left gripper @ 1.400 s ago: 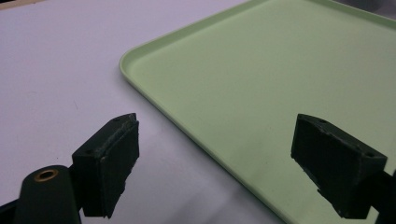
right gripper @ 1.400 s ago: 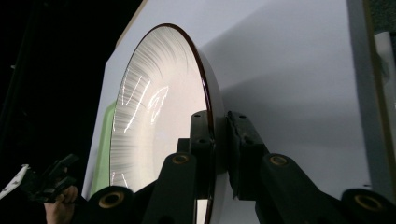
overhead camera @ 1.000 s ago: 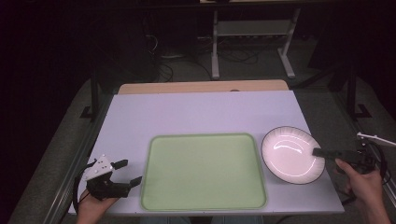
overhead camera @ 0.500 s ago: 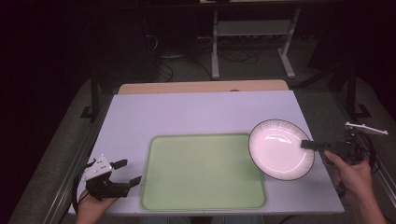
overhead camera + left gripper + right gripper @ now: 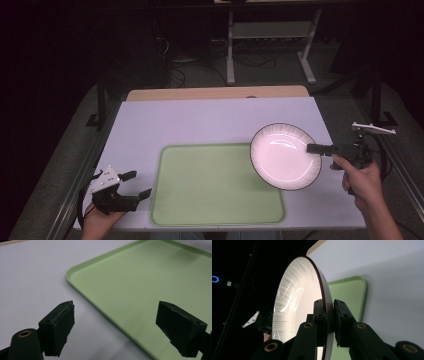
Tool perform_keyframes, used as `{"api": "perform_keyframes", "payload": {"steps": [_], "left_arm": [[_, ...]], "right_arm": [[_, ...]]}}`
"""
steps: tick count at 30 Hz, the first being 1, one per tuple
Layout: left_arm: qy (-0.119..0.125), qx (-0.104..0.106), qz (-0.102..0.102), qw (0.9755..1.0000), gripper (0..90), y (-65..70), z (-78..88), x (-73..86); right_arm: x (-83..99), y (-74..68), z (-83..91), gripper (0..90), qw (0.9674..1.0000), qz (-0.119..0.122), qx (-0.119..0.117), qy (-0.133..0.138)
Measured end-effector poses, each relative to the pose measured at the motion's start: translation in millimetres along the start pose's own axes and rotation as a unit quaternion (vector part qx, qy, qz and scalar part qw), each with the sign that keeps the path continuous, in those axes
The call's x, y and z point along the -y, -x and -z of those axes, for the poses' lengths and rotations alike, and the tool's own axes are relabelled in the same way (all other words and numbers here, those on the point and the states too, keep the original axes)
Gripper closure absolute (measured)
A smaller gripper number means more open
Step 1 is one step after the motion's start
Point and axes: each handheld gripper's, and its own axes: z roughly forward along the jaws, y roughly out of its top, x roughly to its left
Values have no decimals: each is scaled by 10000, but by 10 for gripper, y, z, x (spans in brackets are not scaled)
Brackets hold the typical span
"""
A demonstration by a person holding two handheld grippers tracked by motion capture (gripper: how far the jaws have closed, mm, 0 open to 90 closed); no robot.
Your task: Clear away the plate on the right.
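A white plate point(image 5: 283, 155) with a dark rim hangs tilted above the table, partly over the right end of the green tray point(image 5: 210, 185). My right gripper point(image 5: 316, 148) is shut on the plate's right rim. In the right gripper view the plate point(image 5: 297, 305) stands on edge, its rim clamped between the two black jaws of that gripper point(image 5: 329, 315), with the tray point(image 5: 348, 295) behind it. My left gripper point(image 5: 137, 185) rests at the front left of the table, open and empty. In the left gripper view, that gripper point(image 5: 122, 327) has its jaws spread wide beside the tray's near corner point(image 5: 140, 290).
The white tabletop point(image 5: 200, 122) has a wooden strip point(image 5: 215, 93) along its far edge. Metal frame legs and cables stand on the dark floor beyond. A metal rail runs along the table's left side point(image 5: 80, 187).
The right gripper has carried the plate leftward and up off the table, tilting it; the plate now overlaps the tray's right end. The left gripper has stayed still.
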Motion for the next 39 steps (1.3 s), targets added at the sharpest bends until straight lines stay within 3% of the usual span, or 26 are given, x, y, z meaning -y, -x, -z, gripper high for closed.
{"api": "perform_keyframes", "payload": {"steps": [23,39], "left_arm": [[10,-16,10,10000,151,-11,11,0],[21,-20,15,10000,151,-13,15,1]], "right_arm": [[-164,-517,-536,803,9983,401,-242,-331],[-123,-578,-991,800,9970,430,-269,-587]]}}
